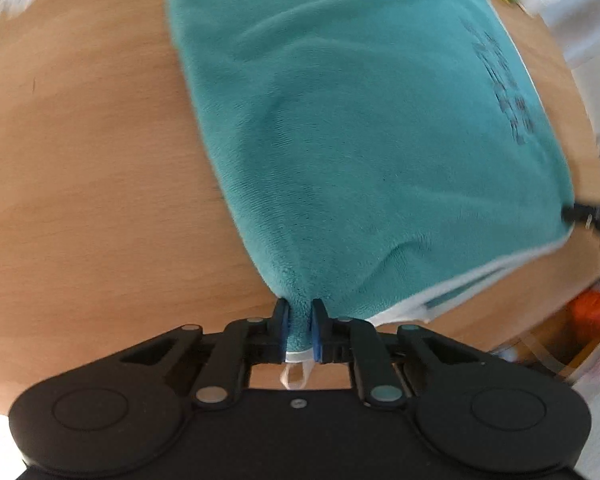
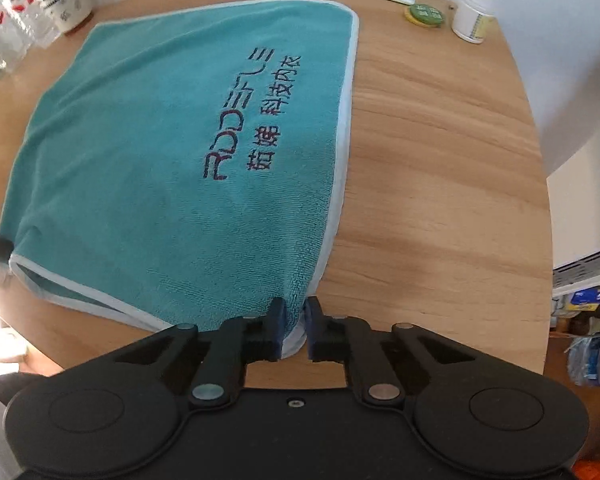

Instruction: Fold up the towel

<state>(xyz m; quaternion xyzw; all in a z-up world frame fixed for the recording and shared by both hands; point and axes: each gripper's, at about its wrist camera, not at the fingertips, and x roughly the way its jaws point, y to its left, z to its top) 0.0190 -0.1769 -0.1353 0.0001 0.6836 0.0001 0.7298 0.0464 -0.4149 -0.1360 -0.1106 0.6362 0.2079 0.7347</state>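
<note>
The left gripper (image 1: 300,326) pinches one near corner of a teal towel (image 1: 360,140) on a wooden table (image 1: 80,160). The right gripper (image 2: 294,328) clamps the other near corner.

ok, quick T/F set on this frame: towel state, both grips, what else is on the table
1. The left gripper has its jaws shut on a near corner of the teal towel. True; a white hanging loop pokes out behind the jaws.
2. The right gripper is open and clear of the cloth. False; its jaws pinch the other near corner.
3. The towel lies in a single flat layer. False; a second layer with pale trim shows under the near edge, so it is already doubled.
4. The embroidered lettering faces up. True.
5. A white jar stands on the towel. False; it stands on the bare wooden table, beyond the far right corner.
</note>
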